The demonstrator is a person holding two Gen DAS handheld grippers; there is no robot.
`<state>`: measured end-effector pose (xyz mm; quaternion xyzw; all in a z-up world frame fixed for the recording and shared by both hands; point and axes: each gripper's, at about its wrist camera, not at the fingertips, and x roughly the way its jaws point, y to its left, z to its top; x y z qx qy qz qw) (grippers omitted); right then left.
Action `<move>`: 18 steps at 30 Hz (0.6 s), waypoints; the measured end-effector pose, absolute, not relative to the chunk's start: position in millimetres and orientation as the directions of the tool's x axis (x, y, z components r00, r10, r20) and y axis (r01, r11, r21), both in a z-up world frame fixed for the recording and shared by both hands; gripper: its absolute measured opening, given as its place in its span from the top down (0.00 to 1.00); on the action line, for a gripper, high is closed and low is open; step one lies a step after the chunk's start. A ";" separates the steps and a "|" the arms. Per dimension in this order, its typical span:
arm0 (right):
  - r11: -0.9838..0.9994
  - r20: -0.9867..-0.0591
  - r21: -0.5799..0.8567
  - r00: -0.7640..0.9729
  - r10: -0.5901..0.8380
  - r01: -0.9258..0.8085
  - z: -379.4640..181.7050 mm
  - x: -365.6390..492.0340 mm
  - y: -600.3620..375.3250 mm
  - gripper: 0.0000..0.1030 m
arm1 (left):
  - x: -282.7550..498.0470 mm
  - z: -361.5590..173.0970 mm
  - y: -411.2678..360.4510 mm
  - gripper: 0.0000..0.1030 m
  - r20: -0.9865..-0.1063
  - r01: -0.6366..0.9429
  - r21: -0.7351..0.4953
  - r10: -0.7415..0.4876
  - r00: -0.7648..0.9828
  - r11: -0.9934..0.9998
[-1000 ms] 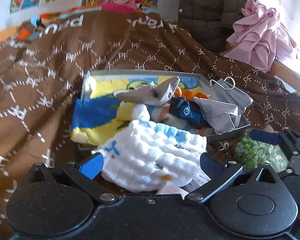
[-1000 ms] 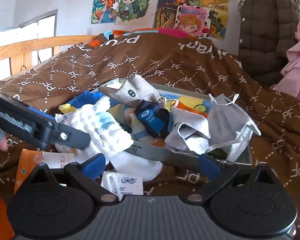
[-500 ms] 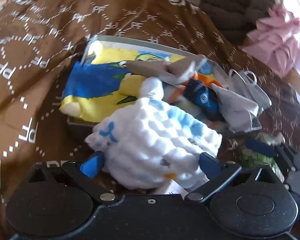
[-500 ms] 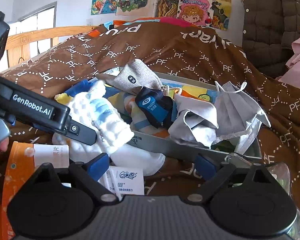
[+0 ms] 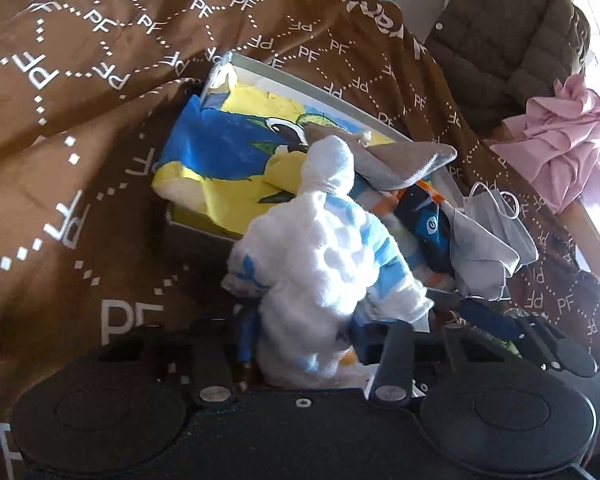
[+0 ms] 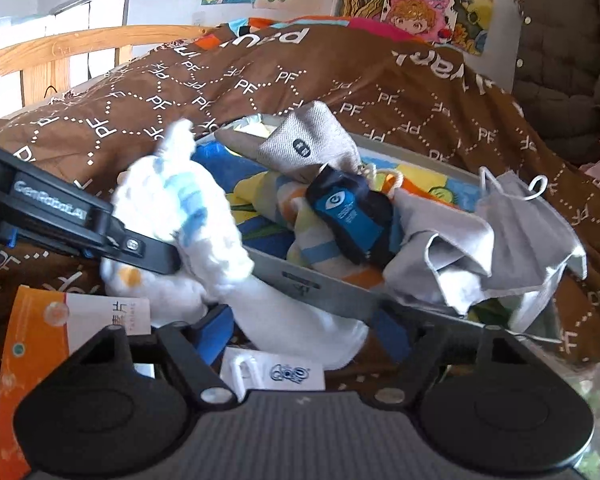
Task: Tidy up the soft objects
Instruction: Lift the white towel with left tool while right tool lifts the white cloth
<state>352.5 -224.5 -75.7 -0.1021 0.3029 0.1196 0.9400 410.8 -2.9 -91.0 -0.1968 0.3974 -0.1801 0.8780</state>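
My left gripper (image 5: 304, 336) is shut on a white bubbly cloth with blue patches (image 5: 324, 272) and holds it at the near left corner of a grey box (image 5: 288, 76). The cloth (image 6: 180, 208) and the left gripper's arm (image 6: 80, 224) also show in the right wrist view. The box (image 6: 320, 284) holds a yellow and blue towel (image 5: 228, 156), a grey pouch (image 6: 308, 148), a dark blue pouch (image 6: 348, 216), a grey cloth (image 6: 452, 252) and a face mask (image 6: 520, 208). My right gripper (image 6: 304, 332) is partly closed around the cloth's white lower end (image 6: 300, 324) in front of the box.
The box lies on a brown PF-patterned duvet (image 5: 80, 100). An orange and white packet (image 6: 40, 328) and a white label card (image 6: 276, 372) lie in front of it. A pink garment (image 5: 560, 140) and a dark quilted jacket (image 5: 500, 32) are at the right.
My left gripper closed on the white cloth and lifted it up and toward the box. My right gripper's fingers narrowed around the cloth's lower end.
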 end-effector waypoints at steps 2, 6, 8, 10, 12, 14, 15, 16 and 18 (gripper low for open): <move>0.960 -0.605 -0.081 0.778 0.167 -0.269 -77.4 354.6 -227.9 0.27 | 408.2 -92.8 5.4 0.68 -0.611 0.148 -0.511 -0.479 0.630 0.847; 0.964 -0.618 -0.032 0.764 0.188 -0.263 -79.2 356.3 -229.9 0.31 | 392.8 -99.0 18.2 0.74 -0.549 0.128 -0.532 -0.456 0.700 0.837; 0.963 -0.626 -0.008 0.752 0.205 -0.269 -79.5 358.7 -229.3 0.31 | 383.4 -106.5 20.3 0.75 -0.506 0.146 -0.535 -0.454 0.734 0.832; 0.963 -0.633 0.010 0.744 0.216 -0.271 -80.4 361.8 -229.2 0.31 | 375.4 -112.9 21.3 0.75 -0.467 0.158 -0.541 -0.451 0.760 0.826; 0.963 -0.638 0.019 0.738 0.218 -0.268 -80.9 365.1 -228.5 0.31 | 370.3 -115.9 23.8 0.75 -0.438 0.159 -0.557 -0.451 0.778 0.815; 0.964 -0.646 0.027 0.731 0.220 -0.266 -80.9 368.2 -228.8 0.32 | 369.1 -116.9 25.3 0.75 -0.424 0.159 -0.566 -0.450 0.786 0.809; 0.964 -0.648 0.029 0.730 0.219 -0.263 -81.1 368.9 -228.7 0.33 | 368.7 -117.0 25.1 0.75 -0.419 0.160 -0.564 -0.448 0.789 0.810; 0.966 -0.649 0.034 0.729 0.218 -0.258 -81.5 370.0 -228.3 0.35 | 368.7 -117.2 24.6 0.75 -0.417 0.163 -0.560 -0.447 0.791 0.813; 0.967 -0.651 0.055 0.725 0.224 -0.249 -82.9 371.7 -228.9 0.41 | 366.0 -117.5 23.4 0.75 -0.414 0.169 -0.547 -0.440 0.797 0.820</move>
